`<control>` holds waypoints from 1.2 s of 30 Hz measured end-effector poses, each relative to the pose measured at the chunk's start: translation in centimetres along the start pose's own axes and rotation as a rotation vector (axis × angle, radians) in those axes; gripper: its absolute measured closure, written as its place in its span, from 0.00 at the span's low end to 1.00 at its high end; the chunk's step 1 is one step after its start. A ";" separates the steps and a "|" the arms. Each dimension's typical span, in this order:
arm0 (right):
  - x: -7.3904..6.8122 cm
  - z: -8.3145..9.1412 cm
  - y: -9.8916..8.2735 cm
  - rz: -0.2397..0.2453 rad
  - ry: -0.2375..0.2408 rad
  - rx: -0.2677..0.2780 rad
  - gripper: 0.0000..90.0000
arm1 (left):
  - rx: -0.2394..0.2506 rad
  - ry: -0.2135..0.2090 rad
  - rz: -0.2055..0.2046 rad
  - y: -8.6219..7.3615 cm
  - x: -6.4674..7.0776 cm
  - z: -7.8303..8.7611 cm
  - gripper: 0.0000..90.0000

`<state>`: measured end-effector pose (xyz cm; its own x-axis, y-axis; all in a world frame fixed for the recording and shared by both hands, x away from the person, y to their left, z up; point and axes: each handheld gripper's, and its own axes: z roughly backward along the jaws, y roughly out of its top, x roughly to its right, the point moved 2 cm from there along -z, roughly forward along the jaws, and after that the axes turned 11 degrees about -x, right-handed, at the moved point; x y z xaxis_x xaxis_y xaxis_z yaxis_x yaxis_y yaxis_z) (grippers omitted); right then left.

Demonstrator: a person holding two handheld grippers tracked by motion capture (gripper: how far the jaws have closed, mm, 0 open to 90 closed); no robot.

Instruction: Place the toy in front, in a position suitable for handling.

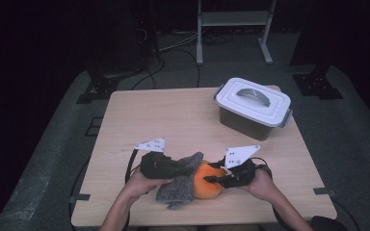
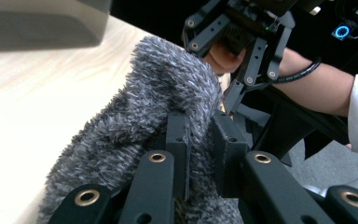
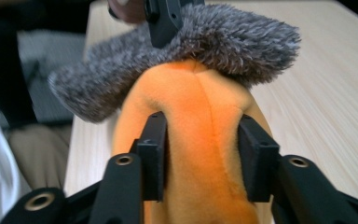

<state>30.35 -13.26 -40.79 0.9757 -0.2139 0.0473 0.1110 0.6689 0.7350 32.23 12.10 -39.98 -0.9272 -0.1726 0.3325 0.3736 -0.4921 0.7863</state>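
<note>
A plush toy lies near the table's front edge, with an orange body (image 1: pixel 207 186) and a grey furry part (image 1: pixel 179 186) draped over its left side. My left gripper (image 1: pixel 176 168) is shut on the grey fur (image 2: pixel 168 79), which bunches between its fingers (image 2: pixel 177 140). From the right, my right gripper (image 1: pixel 213 179) grips the orange body (image 3: pixel 200 93), a pad pressed against each side. In the right gripper view the grey fur (image 3: pixel 228 37) caps the far end of the orange body, and the left gripper's jaw bites it at the top.
A lidded plastic box (image 1: pixel 253 108) with a white lid and grey handle stands at the back right of the wooden table (image 1: pixel 149 115). Both forearms come in over the front edge. Dark floor, cables and a metal stand lie beyond the table.
</note>
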 end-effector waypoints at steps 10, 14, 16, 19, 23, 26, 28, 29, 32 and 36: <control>0.4 -1.9 0.4 0.001 0.010 0.016 0.60 | -0.013 0.034 0.011 -0.3 -0.4 0.8 0.88; 1.1 -1.3 -0.5 -0.021 0.023 0.002 0.53 | -0.011 0.036 0.027 -0.5 -0.8 0.6 0.88; 1.3 -0.9 -0.9 -0.022 0.009 -0.016 0.51 | -0.028 0.041 0.029 -0.6 -0.9 0.3 0.88; 1.5 -0.4 -1.5 -0.032 -0.002 -0.041 0.50 | -0.034 0.035 0.043 -0.9 -1.2 -0.3 0.88; 2.0 0.4 -2.2 -0.070 -0.032 -0.062 0.48 | -0.040 0.037 0.051 -1.0 -1.3 -0.6 0.88; 2.4 0.8 -2.5 -0.103 -0.063 -0.080 0.48 | -0.043 0.033 0.051 -1.0 -1.2 -1.0 0.88; 2.5 1.0 -2.5 -0.117 -0.081 -0.092 0.49 | -0.041 0.030 0.051 -0.9 -1.1 -1.1 0.88; 2.5 1.1 -2.6 -0.120 -0.084 -0.099 0.49 | -0.040 0.030 0.050 -0.9 -1.1 -1.2 0.88; 2.4 1.4 -2.5 -0.118 -0.071 -0.111 0.46 | -0.043 0.034 0.055 -0.8 -1.1 -1.5 0.88; 1.7 1.5 -1.8 -0.107 -0.035 -0.108 0.37 | -0.040 0.047 0.063 -0.8 -1.1 -1.4 0.88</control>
<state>31.56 -15.86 -41.03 0.9504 -0.3112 -0.0023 0.2351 0.7132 0.6603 32.96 11.52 -41.71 -0.9025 -0.2440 0.3549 0.4307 -0.5129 0.7426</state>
